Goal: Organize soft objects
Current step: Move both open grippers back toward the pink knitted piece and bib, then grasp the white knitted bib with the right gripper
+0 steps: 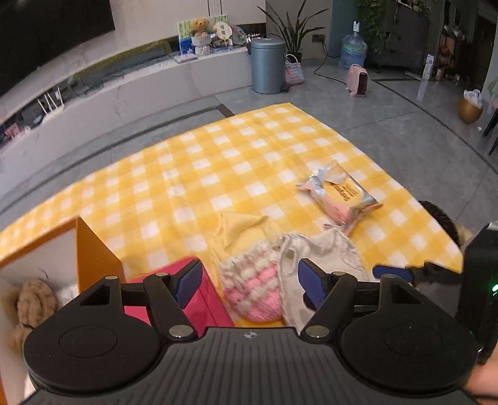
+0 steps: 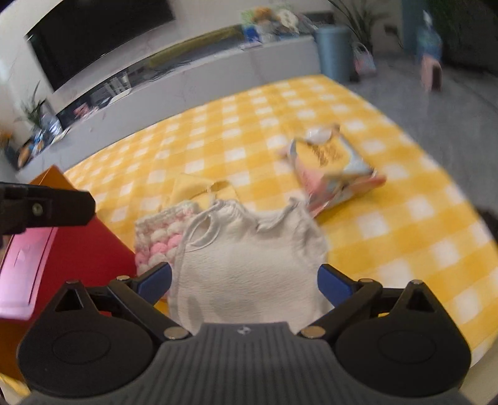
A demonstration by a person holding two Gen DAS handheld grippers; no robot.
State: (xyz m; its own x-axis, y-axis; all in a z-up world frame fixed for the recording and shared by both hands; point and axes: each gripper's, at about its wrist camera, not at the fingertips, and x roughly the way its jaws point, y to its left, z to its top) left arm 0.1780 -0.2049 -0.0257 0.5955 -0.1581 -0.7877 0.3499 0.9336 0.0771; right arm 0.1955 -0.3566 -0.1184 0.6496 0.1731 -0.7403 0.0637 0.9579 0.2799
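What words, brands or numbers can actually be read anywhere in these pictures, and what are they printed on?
None can be read with confidence.
Wipes packet: dark print on its yellow label, too blurred to read in both views.
Round fan-shaped card on the TV shelf: a few printed characters, too small to make out.
Left gripper body: only a small round emblem, no lettering.
Pink box: no print visible.

On the blanket (image 2: pixel 218 131), the drawstring pouch (image 2: pixel 249 264) overlaps the knitted pouch (image 2: pixel 158 240) at its left; the wipes packet (image 2: pixel 330 168) lies behind-right.

home living room: wall tv (image 1: pixel 53 37), media console (image 1: pixel 130 84), houseplant (image 1: pixel 292 28)
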